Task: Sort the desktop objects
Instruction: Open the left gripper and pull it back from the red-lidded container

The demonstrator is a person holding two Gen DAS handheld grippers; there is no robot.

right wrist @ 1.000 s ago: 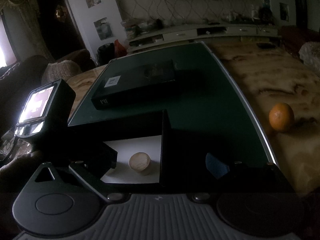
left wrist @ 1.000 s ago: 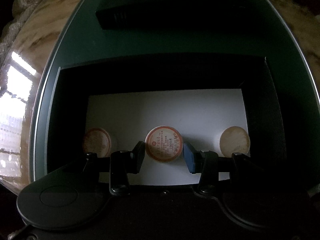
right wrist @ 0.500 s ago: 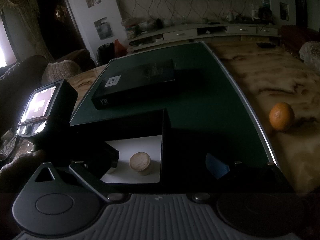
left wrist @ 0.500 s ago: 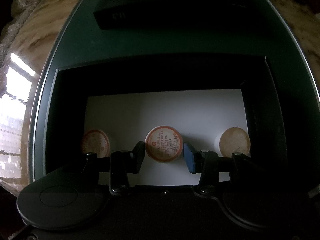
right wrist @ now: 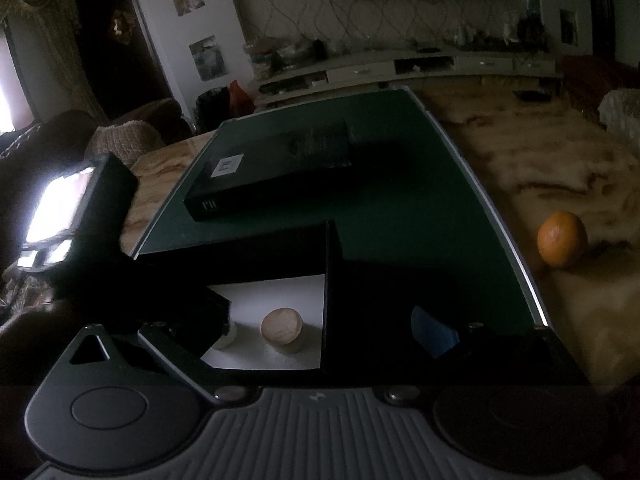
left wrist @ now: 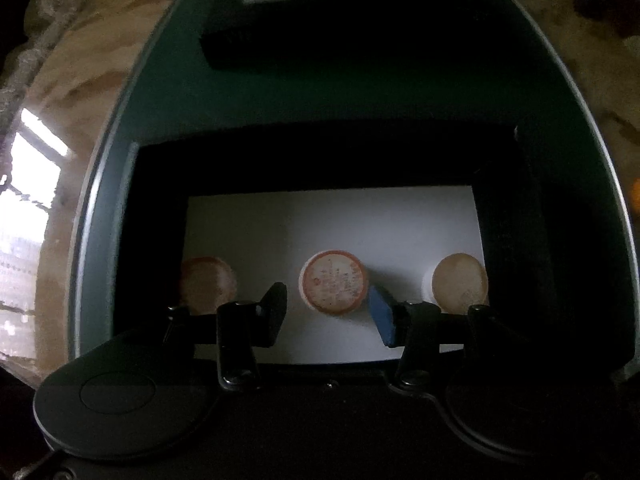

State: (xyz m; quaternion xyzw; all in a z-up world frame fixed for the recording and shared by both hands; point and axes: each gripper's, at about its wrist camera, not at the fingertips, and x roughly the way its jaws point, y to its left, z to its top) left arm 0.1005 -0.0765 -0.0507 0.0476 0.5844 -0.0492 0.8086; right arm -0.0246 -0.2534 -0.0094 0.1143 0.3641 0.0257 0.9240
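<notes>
An open black box (left wrist: 508, 216) with a white floor stands on a dark green glass table top. Three small round cups lie in a row in it: a left one (left wrist: 206, 286), a middle one with a red-rimmed printed lid (left wrist: 334, 281) and a right one with a plain tan lid (left wrist: 460, 283). My left gripper (left wrist: 327, 312) is open inside the box, fingers either side of the middle cup, not touching it. My right gripper (right wrist: 320, 332) is open and empty over the box's right wall (right wrist: 330, 292); the tan cup (right wrist: 282, 326) shows there.
A closed black box (right wrist: 272, 172) with a white label lies farther back on the green glass (right wrist: 420, 208). An orange (right wrist: 562, 239) sits on the marbled table to the right. The left gripper's body and bright screen (right wrist: 56, 208) stand at the left.
The left gripper has backed off and risen slightly from the middle cup, and its fingers stand a little wider. The right gripper has hardly moved.
</notes>
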